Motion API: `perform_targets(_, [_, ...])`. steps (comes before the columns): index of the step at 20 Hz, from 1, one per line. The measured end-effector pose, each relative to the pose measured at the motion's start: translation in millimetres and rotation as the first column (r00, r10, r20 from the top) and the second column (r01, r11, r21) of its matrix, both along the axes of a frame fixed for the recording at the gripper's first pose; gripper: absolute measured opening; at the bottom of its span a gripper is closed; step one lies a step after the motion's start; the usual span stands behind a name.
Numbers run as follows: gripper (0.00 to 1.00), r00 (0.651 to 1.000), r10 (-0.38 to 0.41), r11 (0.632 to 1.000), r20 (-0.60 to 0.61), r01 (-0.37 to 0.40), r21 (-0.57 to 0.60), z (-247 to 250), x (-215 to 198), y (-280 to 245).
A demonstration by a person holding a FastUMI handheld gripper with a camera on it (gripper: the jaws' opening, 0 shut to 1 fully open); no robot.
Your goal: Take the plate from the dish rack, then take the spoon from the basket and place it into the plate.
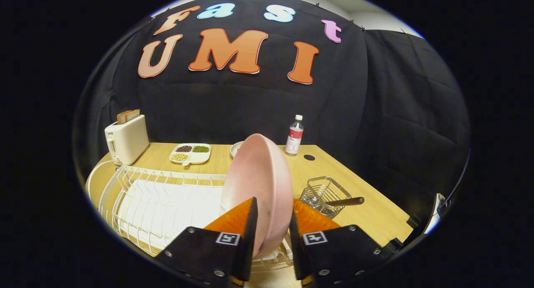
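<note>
A plate (259, 183) stands on edge between the fingers of the gripper (272, 221), which press on it from both sides, over the near right end of the dish rack (158, 196). A basket (325, 195) holding a spoon (345, 202) sits right of it. At the table's (375, 213) far side, left to right: toaster (126, 140), divided tray (190, 153), bowl (236, 148), bottle (295, 135).
</note>
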State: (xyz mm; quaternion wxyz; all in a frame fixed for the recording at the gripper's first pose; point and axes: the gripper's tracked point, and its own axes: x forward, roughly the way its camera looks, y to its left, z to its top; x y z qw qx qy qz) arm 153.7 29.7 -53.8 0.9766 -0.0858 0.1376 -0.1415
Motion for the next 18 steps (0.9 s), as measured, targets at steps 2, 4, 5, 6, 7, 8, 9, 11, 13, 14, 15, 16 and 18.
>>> perform_targets(2, [0.28,1.0,-0.021,0.999,0.007,0.021,0.027,4,1,-1])
perform_targets(4, [0.21,0.998,-0.045,0.998,0.032,0.043,0.054,14,3,1])
perform_targets(5, [0.19,0.998,-0.045,0.998,0.032,0.044,0.04,17,6,4])
perform_targets(6, [0.17,0.999,-0.041,0.999,0.028,0.04,0.017,20,7,6])
perform_targets(7, [0.16,0.999,-0.04,0.999,0.035,0.04,-0.001,25,6,9])
perform_targets(8, [0.14,0.998,-0.039,0.999,0.04,0.039,-0.01,30,6,11])
perform_targets(9, [0.14,0.998,-0.044,0.999,0.052,0.045,-0.017,35,5,10])
perform_targets(11, [0.14,0.997,-0.049,0.998,0.057,0.051,-0.041,39,4,9])
perform_targets(13, [0.14,0.997,-0.053,0.997,0.058,0.055,-0.045,41,1,6])
perform_targets(14, [0.14,0.996,-0.06,0.997,0.064,0.063,-0.042,43,0,3])
perform_targets(15, [0.14,0.995,-0.06,0.997,0.075,0.063,-0.037,47,0,1])
perform_targets(16, [0.13,0.995,-0.058,0.998,0.081,0.061,-0.027,50,-1,1])
perform_targets(18, [0.13,0.994,-0.052,0.999,0.093,0.053,-0.011,57,-4,0])
